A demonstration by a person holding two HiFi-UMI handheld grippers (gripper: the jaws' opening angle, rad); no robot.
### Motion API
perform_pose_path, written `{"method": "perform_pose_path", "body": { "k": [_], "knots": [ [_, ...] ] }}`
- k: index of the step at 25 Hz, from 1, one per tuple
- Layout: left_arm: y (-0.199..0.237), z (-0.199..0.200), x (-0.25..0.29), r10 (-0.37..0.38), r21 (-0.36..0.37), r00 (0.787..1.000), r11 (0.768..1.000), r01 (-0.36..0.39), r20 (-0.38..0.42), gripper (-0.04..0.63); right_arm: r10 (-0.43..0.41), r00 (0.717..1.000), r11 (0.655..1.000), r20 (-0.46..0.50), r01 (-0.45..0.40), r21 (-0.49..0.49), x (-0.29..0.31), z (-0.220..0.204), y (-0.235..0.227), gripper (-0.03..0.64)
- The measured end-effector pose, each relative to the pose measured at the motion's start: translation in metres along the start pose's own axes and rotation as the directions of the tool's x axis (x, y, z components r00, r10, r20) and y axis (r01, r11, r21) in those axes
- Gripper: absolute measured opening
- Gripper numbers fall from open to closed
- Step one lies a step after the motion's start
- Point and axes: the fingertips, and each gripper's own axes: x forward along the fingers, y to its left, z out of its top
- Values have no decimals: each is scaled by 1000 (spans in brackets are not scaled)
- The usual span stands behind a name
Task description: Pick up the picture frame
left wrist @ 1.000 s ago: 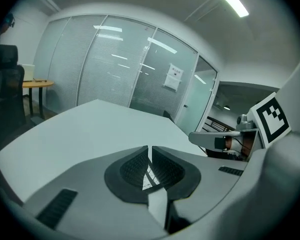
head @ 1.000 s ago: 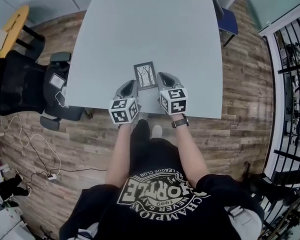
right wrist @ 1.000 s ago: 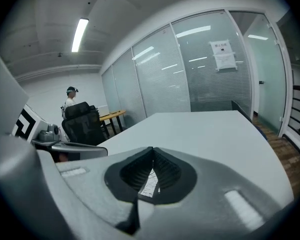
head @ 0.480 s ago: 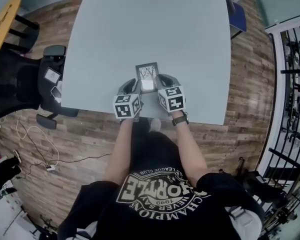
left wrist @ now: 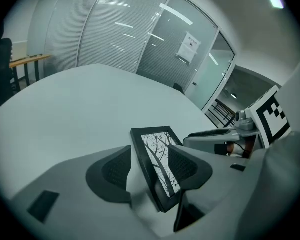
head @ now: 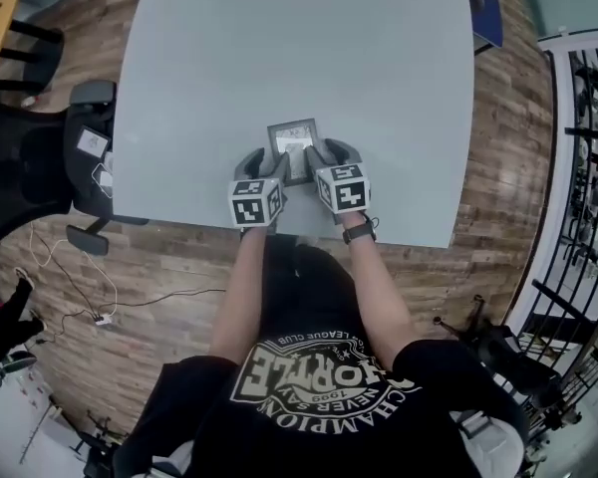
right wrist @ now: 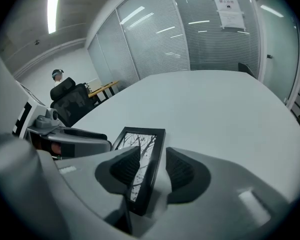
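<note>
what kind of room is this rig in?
Most likely an office meeting room: a large pale grey table, glass partition walls with slatted blinds and a black high-backed office chair at the table's side.

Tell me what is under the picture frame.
The grey table shows all round the picture frame, near its front edge. The frame covers the patch beneath it and its own back, so whether anything else lies there cannot be seen.
</note>
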Motion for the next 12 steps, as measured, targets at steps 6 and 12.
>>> {"method": "perform_pose_path", "body": {
  "k": [6,12],
  "knots": [
    [14,-10,19,15,-54,999,998,-18,-44,216,22,999,999,-35,-20,48,21,-9,-3,160],
    [23,-11,23,70,-50,996,996,-72,-47,202,30,999,998,-45,-27,61,30,-13,-5,149]
  ]
}}
